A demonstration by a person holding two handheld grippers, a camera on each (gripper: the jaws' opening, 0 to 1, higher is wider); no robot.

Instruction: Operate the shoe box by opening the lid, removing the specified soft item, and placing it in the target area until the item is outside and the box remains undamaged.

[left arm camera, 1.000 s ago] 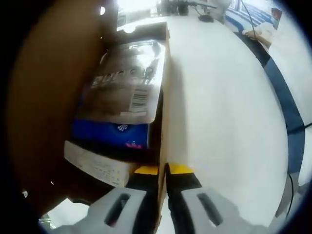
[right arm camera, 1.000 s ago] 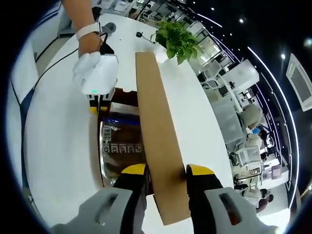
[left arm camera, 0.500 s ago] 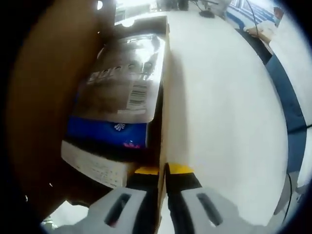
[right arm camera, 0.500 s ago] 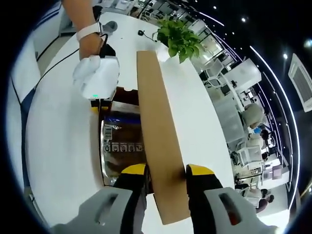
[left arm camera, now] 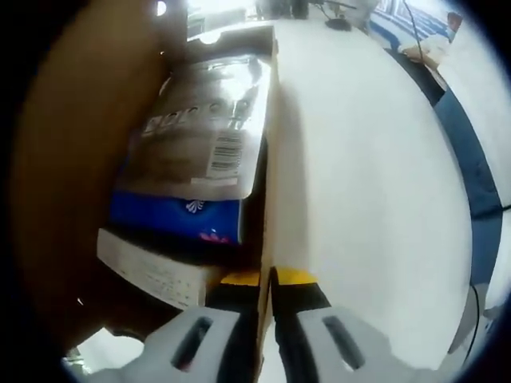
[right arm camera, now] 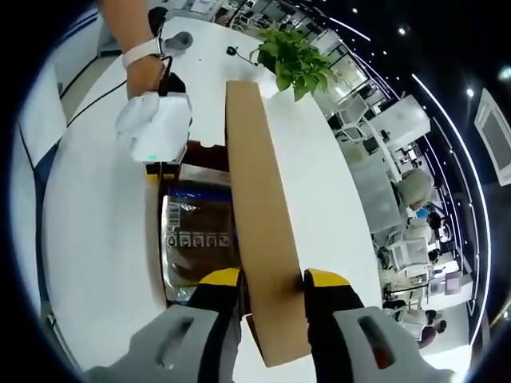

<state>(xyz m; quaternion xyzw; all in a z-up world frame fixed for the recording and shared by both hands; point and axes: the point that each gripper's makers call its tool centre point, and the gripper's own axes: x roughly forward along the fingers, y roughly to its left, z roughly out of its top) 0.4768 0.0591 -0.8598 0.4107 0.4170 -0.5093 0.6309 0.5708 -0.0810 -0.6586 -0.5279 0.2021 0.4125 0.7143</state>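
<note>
The brown cardboard shoe box (left arm camera: pixel 269 159) lies open on the white table. My left gripper (left arm camera: pixel 267 279) is shut on the box's side wall, which runs up between its yellow-tipped jaws. Inside lie a shiny brown package (left arm camera: pixel 204 128) with a barcode, a blue soft pack (left arm camera: pixel 176 215) under it and a white carton (left arm camera: pixel 152 271). The raised lid (left arm camera: pixel 72 159) stands at the left. In the right gripper view my right gripper (right arm camera: pixel 271 281) is shut on the lid (right arm camera: pixel 251 191), held up on edge over the brown package (right arm camera: pixel 200 239). The left gripper (right arm camera: pixel 160 169) grips the box's far end (right arm camera: pixel 196 152).
The white table (right arm camera: pixel 96 239) spreads around the box. A potted plant (right arm camera: pixel 291 68) stands beyond the lid's far end. A cable (right arm camera: pixel 88 112) trails off the table's left side. A person's arm (right arm camera: pixel 140 48) holds the left gripper. Office desks (right arm camera: pixel 411 191) lie off to the right.
Both grips hold as before. The lid and box contents have shifted only slightly in the views.
</note>
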